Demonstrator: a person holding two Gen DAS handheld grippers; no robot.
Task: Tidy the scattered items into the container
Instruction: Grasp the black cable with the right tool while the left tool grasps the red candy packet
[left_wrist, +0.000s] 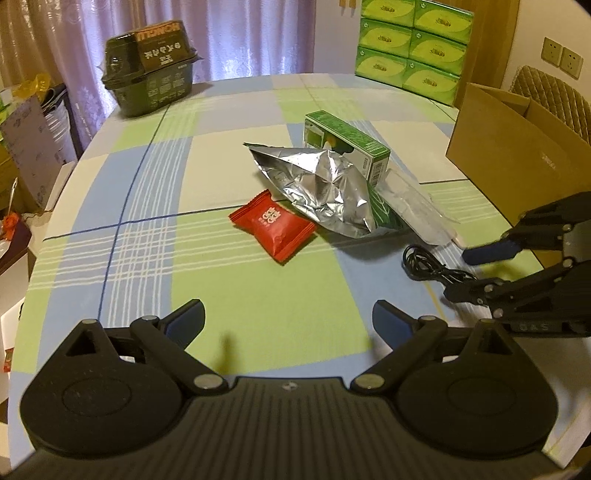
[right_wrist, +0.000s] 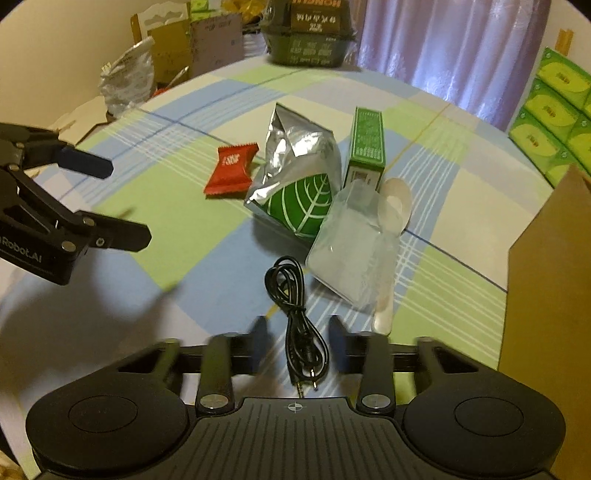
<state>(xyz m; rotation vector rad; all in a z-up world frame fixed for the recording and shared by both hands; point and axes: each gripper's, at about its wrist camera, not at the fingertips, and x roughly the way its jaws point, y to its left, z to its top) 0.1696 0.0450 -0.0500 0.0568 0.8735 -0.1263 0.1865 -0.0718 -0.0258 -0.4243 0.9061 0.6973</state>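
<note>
Left wrist view: left gripper (left_wrist: 289, 320), nearest, jaws spread wide over bare tablecloth (left_wrist: 258, 295), holding nothing; red sachet (left_wrist: 272, 226) beyond it at centre; silver foil bag (left_wrist: 317, 184) and green carton (left_wrist: 345, 142) farther; black cable (left_wrist: 430, 267) near right; cardboard box (left_wrist: 517, 147) at right edge, interior not visible. Right wrist view: right gripper (right_wrist: 297, 341), jaws parted, straddling the cable (right_wrist: 299, 317) without gripping it; clear plastic packet (right_wrist: 354, 254) and white spoon (right_wrist: 391, 236) just beyond, right; sachet, bag, carton farther. Progress, judged: every listed item sits on the table; nothing seen boxed; all placements remain.
</note>
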